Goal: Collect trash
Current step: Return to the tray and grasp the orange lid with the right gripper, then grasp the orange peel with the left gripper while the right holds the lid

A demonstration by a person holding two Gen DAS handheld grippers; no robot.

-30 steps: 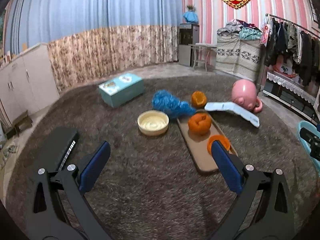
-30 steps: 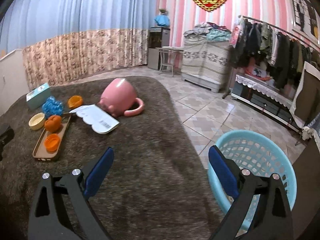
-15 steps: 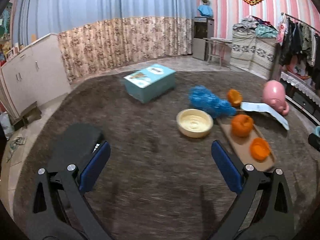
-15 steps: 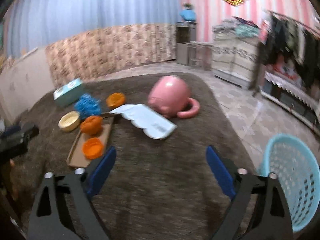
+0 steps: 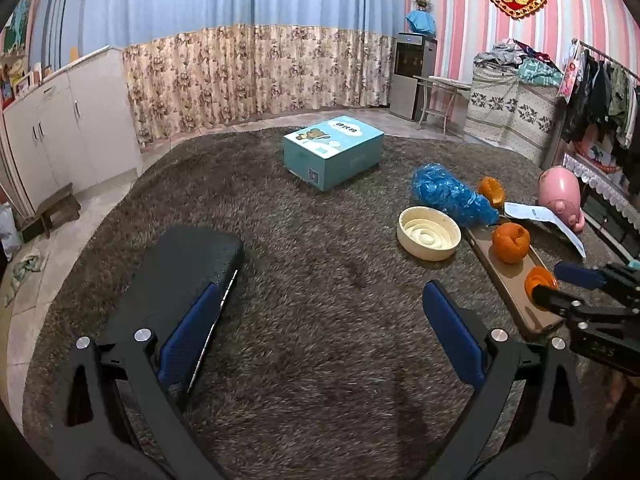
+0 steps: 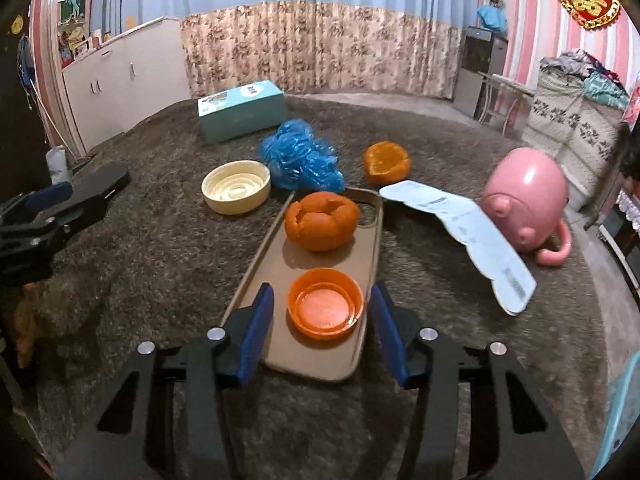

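Little of the collecting looks done yet — nearly all the rubbish lies out on the brown shag carpet (image 6: pixel 400 420), and only a sliver of the light blue basket (image 6: pixel 624 412) shows at the right edge of the right wrist view, its inside hidden.

The right gripper (image 6: pixel 322 320) is at the near end of the long tan tray (image 6: pixel 288 344). Its jaws have just been closing and now stand at a middling width either side of the small orange lid (image 6: pixel 325 307), which sits open side up on the tray. The blue pads flank the lid with a gap on each side, so nothing is gripped yet. Judging by this, the lid is the piece being picked.

Further up the tray rests an emptied orange peel (image 6: pixel 322 221). Beyond the tray's far end lie a second peel half (image 6: pixel 387 162) and a crumpled blue plastic bag (image 6: pixel 300 156). Left of the tray sits a cream round dish (image 6: pixel 236 187), and to the right a white paper strip (image 6: pixel 464 228) leans against a tipped pink piggy mug (image 6: pixel 524 204). A teal box (image 6: pixel 240 110) stands at the back.

The left gripper (image 5: pixel 316 332) hovers over bare carpet with its jaws wide and empty, a black case (image 5: pixel 180 280) just beside its left finger.

Left to do, as I judge it: close on the lid, carry it to the basket, then repeat for the peels, bag and paper — most of the job
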